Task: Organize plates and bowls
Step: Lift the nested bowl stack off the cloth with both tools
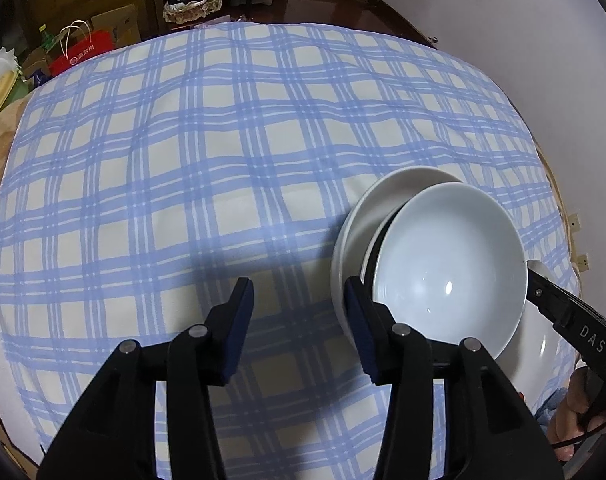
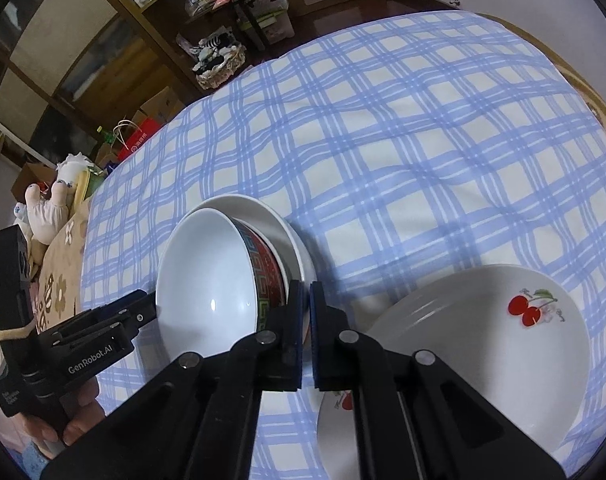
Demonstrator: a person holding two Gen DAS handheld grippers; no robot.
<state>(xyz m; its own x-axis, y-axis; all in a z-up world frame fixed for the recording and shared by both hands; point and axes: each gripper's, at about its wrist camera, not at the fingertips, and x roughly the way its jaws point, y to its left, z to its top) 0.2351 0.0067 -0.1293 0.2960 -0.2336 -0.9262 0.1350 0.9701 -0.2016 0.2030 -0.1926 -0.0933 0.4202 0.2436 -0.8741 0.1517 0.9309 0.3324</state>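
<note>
Though tilted on the plate (image 1: 383, 200), bowl (image 1: 447, 264) just outside the left fingers (image 1: 361, 332).

You have two stacks of dishes on the checked cloth (image 2: 403, 140). Left of your right gripper (image 2: 307, 334), one patterned bowl (image 2: 207, 280) sits in one white plate (image 2: 271, 220). To its right, two cherry-printed plates (image 2: 483, 320) are stacked.
</note>
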